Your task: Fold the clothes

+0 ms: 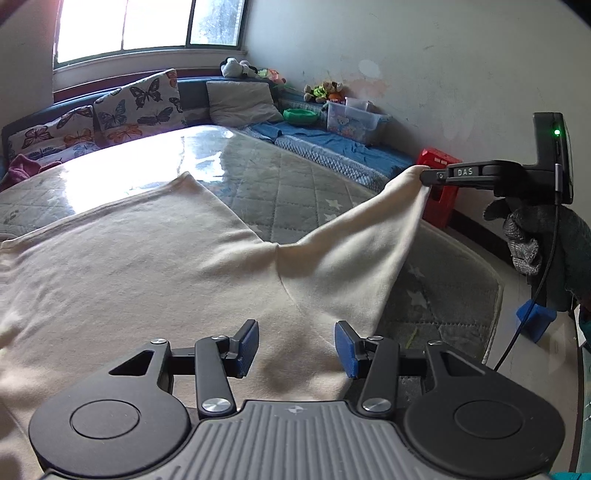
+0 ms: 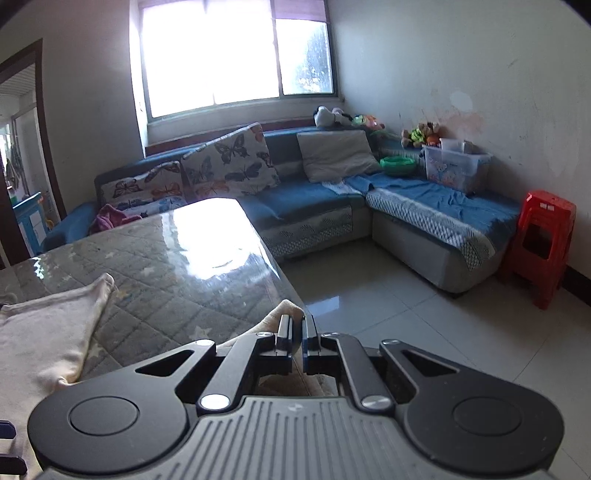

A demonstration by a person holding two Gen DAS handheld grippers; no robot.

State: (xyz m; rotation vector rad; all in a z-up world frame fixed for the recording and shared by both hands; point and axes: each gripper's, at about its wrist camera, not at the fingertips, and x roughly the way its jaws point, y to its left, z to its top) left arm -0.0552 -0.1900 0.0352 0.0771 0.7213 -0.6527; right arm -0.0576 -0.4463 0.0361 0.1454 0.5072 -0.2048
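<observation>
At the far left of the left wrist view, butterfly-print cushions lean against the back of a blue sofa under a bright window, with a crumpled magenta cloth beside them. In front of the sofa stands the surface, a glass-topped table over a grey quilted, star-patterned cover that reflects the window light.

The cream garment lies spread flat across the near part of the surface, filling most of the left and centre of that view. The left gripper hovers just above the garment's near edge, its blue-padded fingers apart with only cloth showing between them; they hold nothing.

Further right, one corner of the garment rises off the surface in a taut, tent-like fold, lifted out past the surface's right edge. The right gripper has its fingers pressed together on that corner; in the right wrist view the right gripper's fingers sit close together with cream fabric bunched between and ahead of them. A grey-gloved hand grips the right tool's handle.

Along the right-hand sofa section sit a grey pillow, a green bowl, a clear storage box and stuffed toys. A red plastic stool stands by the wall on the tiled floor.
</observation>
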